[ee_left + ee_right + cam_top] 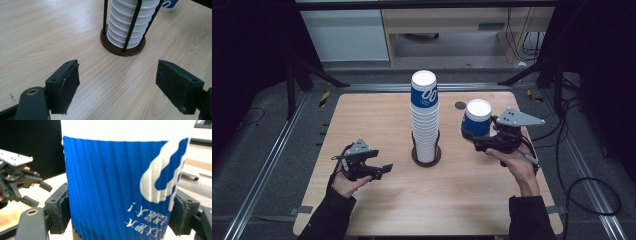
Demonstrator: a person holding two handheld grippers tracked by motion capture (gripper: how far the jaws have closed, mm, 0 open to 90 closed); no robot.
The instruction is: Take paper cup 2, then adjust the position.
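Note:
A tall stack of white ribbed paper cups [425,125], topped by a blue one, stands in a black rod holder on a round brown base [427,159] at the table's middle. My right gripper [475,136] is shut on a single blue-and-white cup [477,119], bottom up, to the right of the stack. In the right gripper view that cup [117,187] sits between both jaws with its print inverted. My left gripper [386,169] is low at the front left, open and holding nothing. In the left gripper view its pads [71,82] stand wide apart, facing the stack's base [122,50].
The light wooden table [377,115] has a small dark round mark [460,105] behind the held cup. Black frame struts and cables run along both sides. A white cabinet and a wooden shelf stand beyond the far edge.

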